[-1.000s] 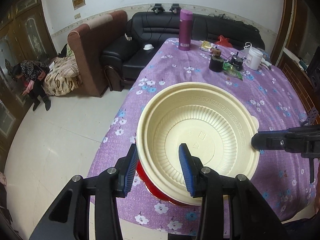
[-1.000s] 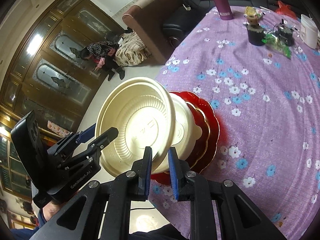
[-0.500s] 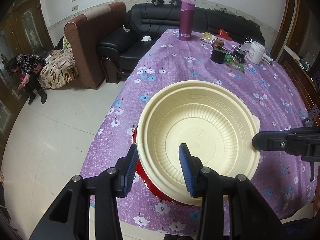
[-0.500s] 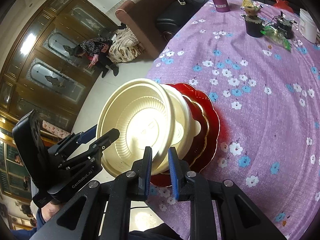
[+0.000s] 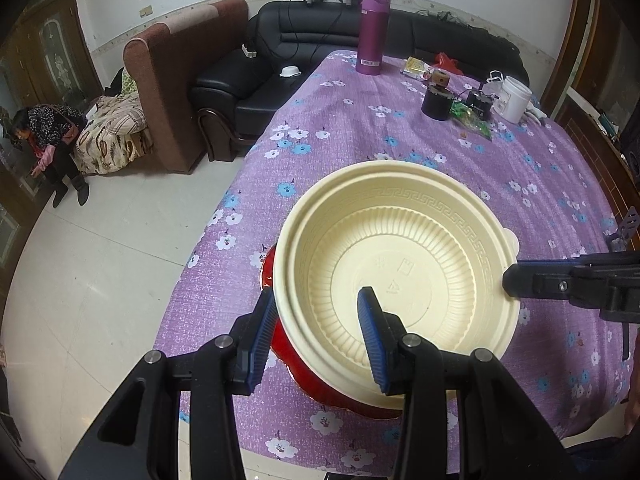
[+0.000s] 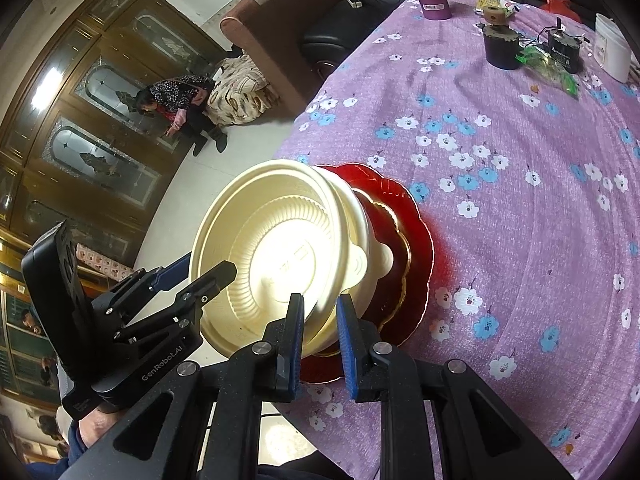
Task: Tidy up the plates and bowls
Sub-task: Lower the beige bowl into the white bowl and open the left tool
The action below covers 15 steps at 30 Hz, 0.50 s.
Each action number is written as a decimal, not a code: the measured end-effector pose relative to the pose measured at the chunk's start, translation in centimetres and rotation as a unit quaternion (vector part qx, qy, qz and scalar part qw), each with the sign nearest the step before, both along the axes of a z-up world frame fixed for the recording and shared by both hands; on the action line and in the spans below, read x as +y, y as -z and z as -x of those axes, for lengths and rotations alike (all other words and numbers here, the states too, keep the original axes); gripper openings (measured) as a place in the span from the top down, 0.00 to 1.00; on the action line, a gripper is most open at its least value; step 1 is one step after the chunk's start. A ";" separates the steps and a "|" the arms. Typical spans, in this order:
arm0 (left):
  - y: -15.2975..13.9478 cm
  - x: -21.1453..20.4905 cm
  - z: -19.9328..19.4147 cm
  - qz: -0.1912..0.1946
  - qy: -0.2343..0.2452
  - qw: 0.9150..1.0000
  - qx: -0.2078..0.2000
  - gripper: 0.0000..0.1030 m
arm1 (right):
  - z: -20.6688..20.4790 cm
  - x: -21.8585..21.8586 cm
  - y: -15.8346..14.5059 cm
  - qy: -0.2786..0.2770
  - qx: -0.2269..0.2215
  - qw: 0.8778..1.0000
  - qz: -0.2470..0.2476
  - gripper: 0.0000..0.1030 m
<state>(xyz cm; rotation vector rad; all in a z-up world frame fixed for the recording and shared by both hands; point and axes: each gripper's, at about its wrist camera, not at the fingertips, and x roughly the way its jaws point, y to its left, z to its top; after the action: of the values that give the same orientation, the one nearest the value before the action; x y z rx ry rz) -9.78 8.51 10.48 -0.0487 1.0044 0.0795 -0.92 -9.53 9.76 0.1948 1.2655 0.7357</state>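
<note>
Purple flowered cloth covered tabletop (image 5: 400, 136); black sofa (image 5: 280, 60) behind it, purple flask (image 5: 373, 34) at far edge. Cream bowl (image 5: 400, 264) sat nested on second cream bowl (image 6: 360, 224), both atop red plates (image 6: 416, 232) near tabletop's front edge. Left gripper (image 5: 318, 334) — jaws apart, straddling top bowl's near rim, one pad inside, one outside. Right gripper (image 6: 319, 344) — jaws narrowly apart around opposite rim; contact with rim not discernible.
</note>
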 end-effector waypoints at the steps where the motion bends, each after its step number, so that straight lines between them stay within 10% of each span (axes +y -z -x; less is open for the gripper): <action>1: 0.0 0.0 0.0 0.000 0.000 1.000 0.000 0.62 | 0.0 0.0 0.0 0.001 0.001 1.000 0.000 0.81; 15: 0.4 0.0 -0.3 0.000 0.001 1.000 0.003 0.62 | 0.0 0.1 0.0 0.004 -0.001 1.000 0.001 0.81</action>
<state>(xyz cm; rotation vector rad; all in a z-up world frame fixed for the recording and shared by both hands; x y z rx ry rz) -9.45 8.51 10.12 -0.0474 1.0099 0.0780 -0.96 -9.48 9.73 0.1972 1.2634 0.7263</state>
